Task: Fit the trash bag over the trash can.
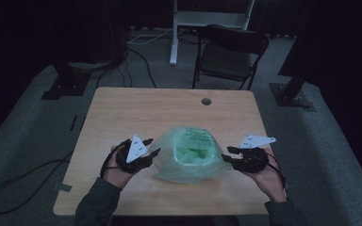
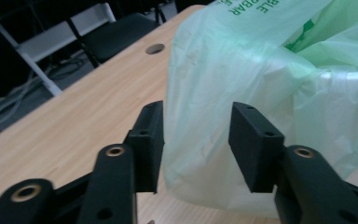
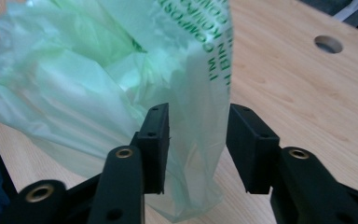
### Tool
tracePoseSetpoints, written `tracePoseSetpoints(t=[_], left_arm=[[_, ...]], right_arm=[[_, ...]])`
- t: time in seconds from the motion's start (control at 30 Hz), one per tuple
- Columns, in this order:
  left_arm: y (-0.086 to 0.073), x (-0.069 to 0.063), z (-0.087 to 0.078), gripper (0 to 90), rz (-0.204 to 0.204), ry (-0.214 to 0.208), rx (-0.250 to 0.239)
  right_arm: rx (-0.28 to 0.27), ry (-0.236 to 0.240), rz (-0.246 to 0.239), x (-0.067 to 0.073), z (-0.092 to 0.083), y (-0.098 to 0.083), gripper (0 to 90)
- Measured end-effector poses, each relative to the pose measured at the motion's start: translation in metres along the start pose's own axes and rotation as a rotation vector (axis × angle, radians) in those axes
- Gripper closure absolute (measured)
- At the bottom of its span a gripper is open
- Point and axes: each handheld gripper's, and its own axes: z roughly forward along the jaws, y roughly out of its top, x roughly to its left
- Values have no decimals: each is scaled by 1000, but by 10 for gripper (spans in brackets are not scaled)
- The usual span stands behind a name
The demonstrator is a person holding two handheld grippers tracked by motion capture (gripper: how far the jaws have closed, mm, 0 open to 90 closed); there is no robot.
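Nearest the camera in the high view: two sleeved forearms rising from the near edge of the table, a hand on each gripper. Left gripper over the near-left part of the tabletop, grey plate on top, jaws pointing right at the bag. Seen from the left gripper view: jaws set well apart, gripper framing the bag's left side, thin green plastic bulging in the gap; touching or just short of the pads, cannot tell. Nothing clamped.

Bag standing near the middle of the near edge, pale green, translucent, mouth open upward, dark green print on its far wall, crumpled plastic visible inside.

Right gripper near the near-right part of the tabletop, plate on top, jaws pointing left at the bag's right side. From the right gripper view: jaws parted, gripper straddling a printed fold of bag edge; fold between the pads, not pinched.

Round hole near the far edge. Chair beyond the far edge, on the floor.
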Motion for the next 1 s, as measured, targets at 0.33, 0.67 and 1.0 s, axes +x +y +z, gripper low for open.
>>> tracePoseSetpoints(t=[0.33,0.67,1.0], left_arm=[[-1,-3,16,535,8,-18,33],[5,-4,27,578,35,-3,45],[10,-5,24,600,52,5,25]], right_arm=[[72,-88,-48,6,29,5,771],[3,-141,-12,-4,11,19,900],[-67,-141,7,-8,0,37,900]])
